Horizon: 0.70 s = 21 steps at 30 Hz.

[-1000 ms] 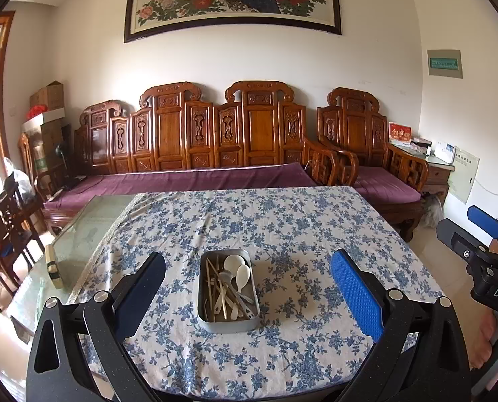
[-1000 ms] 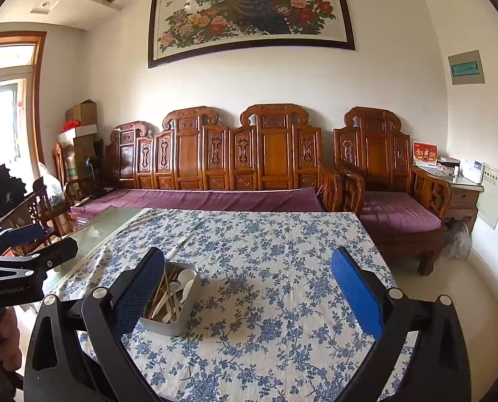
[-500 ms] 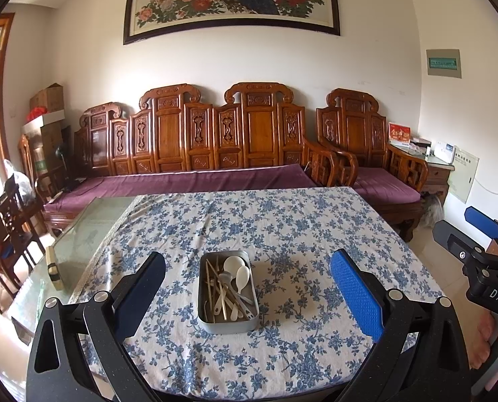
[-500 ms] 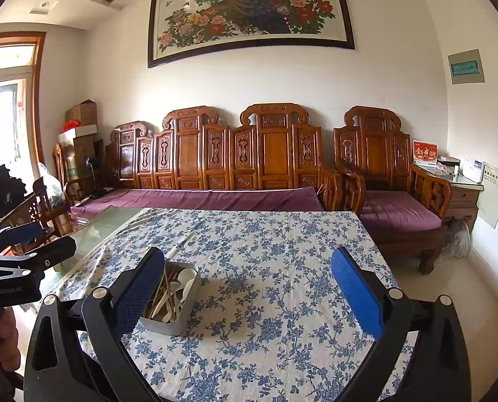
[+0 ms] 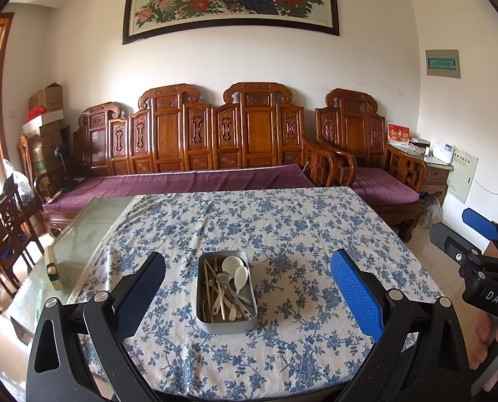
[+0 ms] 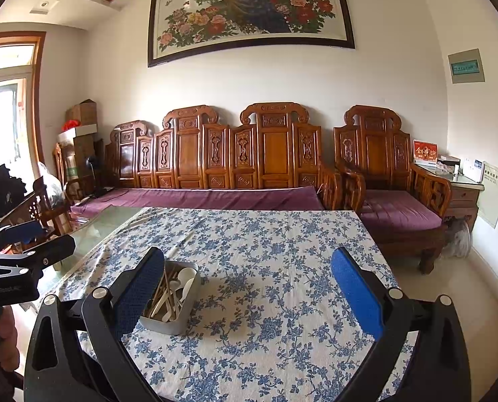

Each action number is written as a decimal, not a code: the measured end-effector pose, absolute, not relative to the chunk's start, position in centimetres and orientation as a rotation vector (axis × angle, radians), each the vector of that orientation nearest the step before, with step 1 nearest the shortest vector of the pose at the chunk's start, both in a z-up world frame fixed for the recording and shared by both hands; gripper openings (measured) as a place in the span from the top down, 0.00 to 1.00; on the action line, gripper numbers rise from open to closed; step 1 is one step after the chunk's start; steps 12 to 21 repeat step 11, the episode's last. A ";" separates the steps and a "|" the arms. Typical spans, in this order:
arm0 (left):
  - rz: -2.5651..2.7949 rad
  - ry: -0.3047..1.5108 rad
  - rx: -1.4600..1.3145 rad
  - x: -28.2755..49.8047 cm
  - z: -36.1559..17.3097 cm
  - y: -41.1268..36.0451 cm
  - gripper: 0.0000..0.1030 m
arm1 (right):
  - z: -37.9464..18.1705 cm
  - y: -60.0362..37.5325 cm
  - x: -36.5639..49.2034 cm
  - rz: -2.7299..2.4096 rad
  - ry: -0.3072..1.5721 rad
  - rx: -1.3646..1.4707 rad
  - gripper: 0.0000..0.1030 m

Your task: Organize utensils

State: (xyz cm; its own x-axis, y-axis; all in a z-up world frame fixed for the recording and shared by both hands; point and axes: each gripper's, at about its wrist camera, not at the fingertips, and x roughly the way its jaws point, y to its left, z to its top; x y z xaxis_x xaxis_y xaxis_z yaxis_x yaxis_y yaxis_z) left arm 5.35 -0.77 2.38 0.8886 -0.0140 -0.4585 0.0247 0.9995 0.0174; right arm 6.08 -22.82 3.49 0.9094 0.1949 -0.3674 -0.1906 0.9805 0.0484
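On floral cloth (image 5: 282, 227), metal tin (image 5: 227, 325) w/ utensils (image 5: 230, 288), carved bench (image 5: 195, 140) behind

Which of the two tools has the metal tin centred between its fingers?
The left tool: the tin sits midway between its fingers. For the right tool, the tin is partly behind its left finger.

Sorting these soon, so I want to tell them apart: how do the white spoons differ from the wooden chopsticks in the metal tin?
The white spoons are glossy white with broad rounded bowls; the wooden chopsticks are tan, thin and straight from end to end. The spoons' bowls sit toward the tin's far end, while the chopsticks run along its left side. Both lie loose and jumbled in the same metal tin, touched by neither claw.
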 end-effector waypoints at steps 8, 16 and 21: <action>-0.014 0.473 0.034 5.3 2.4 -0.9 0.07 | 3.5 -22.8 6.1 0.198 0.381 0.012 0.03; -0.020 0.475 0.035 5.3 2.4 -1.0 0.07 | 3.5 -22.8 6.1 0.199 0.381 0.013 0.03; -0.020 0.475 0.035 5.3 2.4 -1.0 0.07 | 3.5 -22.8 6.1 0.199 0.381 0.013 0.03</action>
